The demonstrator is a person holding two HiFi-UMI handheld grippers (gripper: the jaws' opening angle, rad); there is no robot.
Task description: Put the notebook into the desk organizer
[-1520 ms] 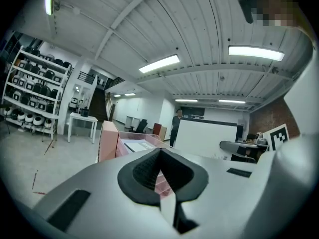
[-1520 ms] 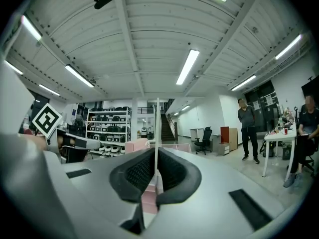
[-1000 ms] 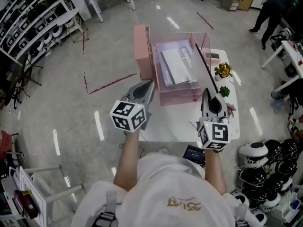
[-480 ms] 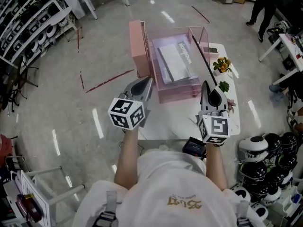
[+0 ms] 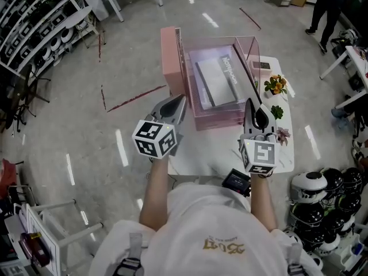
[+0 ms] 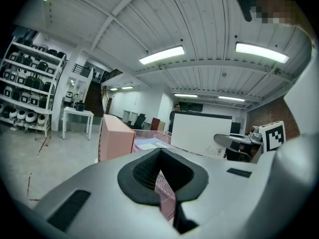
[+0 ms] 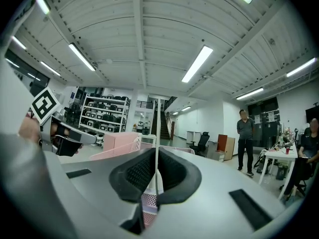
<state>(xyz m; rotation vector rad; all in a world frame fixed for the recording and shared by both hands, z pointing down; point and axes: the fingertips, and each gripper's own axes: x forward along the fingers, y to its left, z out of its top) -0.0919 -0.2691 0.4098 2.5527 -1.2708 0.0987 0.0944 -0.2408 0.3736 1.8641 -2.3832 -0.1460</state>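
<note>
The grey notebook [image 5: 217, 82] lies flat in the top tray of the pink mesh desk organizer [image 5: 221, 118] on the white table; from the left gripper view the notebook [image 6: 149, 144] shows as a pale slab beside the organizer's pink upright box [image 6: 115, 142]. My left gripper [image 5: 179, 101] hovers just left of the organizer's front corner, jaws shut and empty [image 6: 160, 176]. My right gripper [image 5: 251, 103] hangs at the organizer's front right, also shut with nothing in it [image 7: 156, 176]. Neither touches the notebook.
Small potted flowers [image 5: 272, 85] and a green plant [image 5: 272, 111] stand right of the organizer. A black device [image 5: 236, 180] lies at the table's near edge. Helmets [image 5: 322, 183] are heaped at the right, shelves [image 5: 40, 22] at the left, and a person [image 5: 325, 4] stands far back.
The head view has shifted slightly. Both grippers stay shut in about the same place in front of the organizer, and the notebook has not moved.
</note>
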